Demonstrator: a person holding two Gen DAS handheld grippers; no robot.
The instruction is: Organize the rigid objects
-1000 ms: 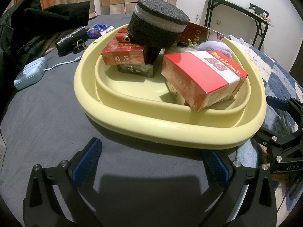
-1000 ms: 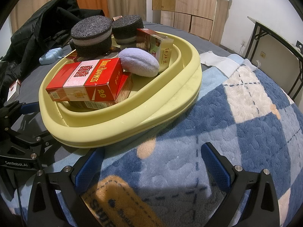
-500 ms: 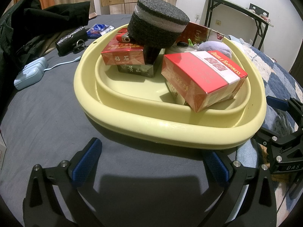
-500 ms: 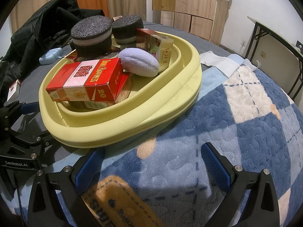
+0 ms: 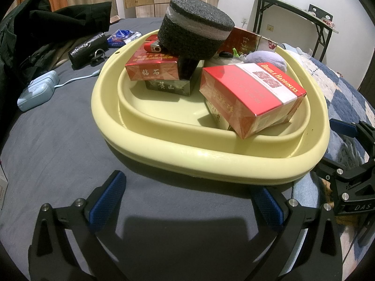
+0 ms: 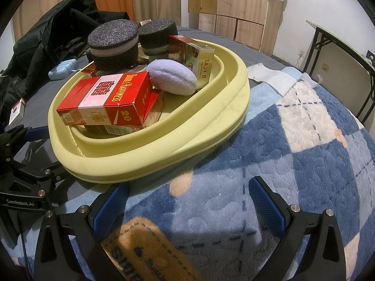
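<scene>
Left wrist view
Left gripper [image 5: 187,201]: spread wide, empty, low over the grey bedsheet [image 5: 58,145], just short of the basin.
Yellow basin [image 5: 211,161]: on the bed, near rim facing the fingers; smooth rounded plastic, probably stiff but slick; best pinched across the rim.
Double Happiness carton [image 5: 253,98]: tilted, propped on a lower box and the inner wall; likely light card, crushable; best taken across the narrow sides.
Foam disc [image 5: 194,35]: dark with a pale band, perched on a red box [image 5: 152,68]; likely light and springy, apt to tip if nudged.
Lighter [image 5: 152,46]: small, red, behind the disc; hard to reach.
Right gripper [image 5: 351,164]: seen at the right edge, beside the basin.

Right wrist view
Right gripper [image 6: 187,208]: fingers far apart, nothing between them, over the blue plaid blanket [image 6: 304,152].
Basin rim [image 6: 152,159]: partly on the blanket, slightly tilted.
Carton [image 6: 105,100]: topmost at the near end, most exposed, best first pick.
Lilac plush pad [image 6: 173,77]: soft, leaning on an upright box [image 6: 196,58].
Second foam disc [image 6: 158,36]: at the far end.
Loose pack [image 6: 17,113]: outside the basin, on the sheet.
</scene>
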